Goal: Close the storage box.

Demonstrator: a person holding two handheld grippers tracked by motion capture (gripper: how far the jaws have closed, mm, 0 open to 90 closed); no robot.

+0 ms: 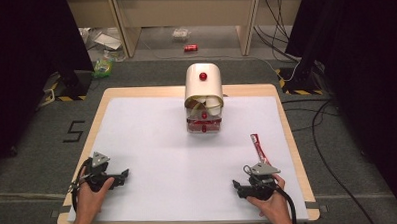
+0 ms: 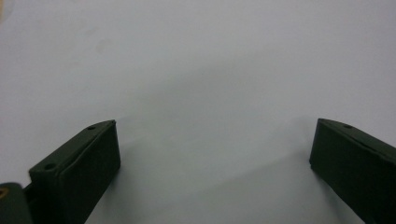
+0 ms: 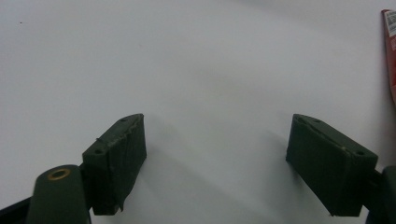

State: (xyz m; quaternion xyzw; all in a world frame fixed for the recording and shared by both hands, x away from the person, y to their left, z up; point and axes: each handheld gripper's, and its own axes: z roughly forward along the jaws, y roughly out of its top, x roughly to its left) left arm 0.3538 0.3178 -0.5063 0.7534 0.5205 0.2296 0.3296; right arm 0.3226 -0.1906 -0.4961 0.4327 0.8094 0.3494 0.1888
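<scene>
White sheeting is covering the wooden table (image 1: 108, 95), and dark curtains are flanking the floor beyond it.

Item 1, red sachet (image 1: 257, 146): a long, narrow packet, lying flat at about twelve o'clock from your right gripper (image 1: 237, 186), near it but not touching. It is the nearest loose thing to either tool.

Item 2, right gripper: resting low on the sheet at the table's five o'clock, jaws standing wide apart and released, nothing between them.

Item 3, left gripper (image 1: 124, 173): resting at the table's seven o'clock, jaws likewise spread, gripping nothing.

Item 4, cream domed container (image 1: 203, 84): standing at the table's twelve o'clock with a red knob (image 1: 203, 76) on top and its front open, red-trimmed contents showing inside.

Progress, as a judgement: the sachet is lying free, both tools are idling open, so you are either about to pick it up or have finished setting it down.

Views: the right gripper view is catching the sachet's edge (image 3: 390, 51) at its three o'clock margin; the left gripper view is offering bare sheet between its jaws. The high view is supplying the container and floor clutter.
</scene>
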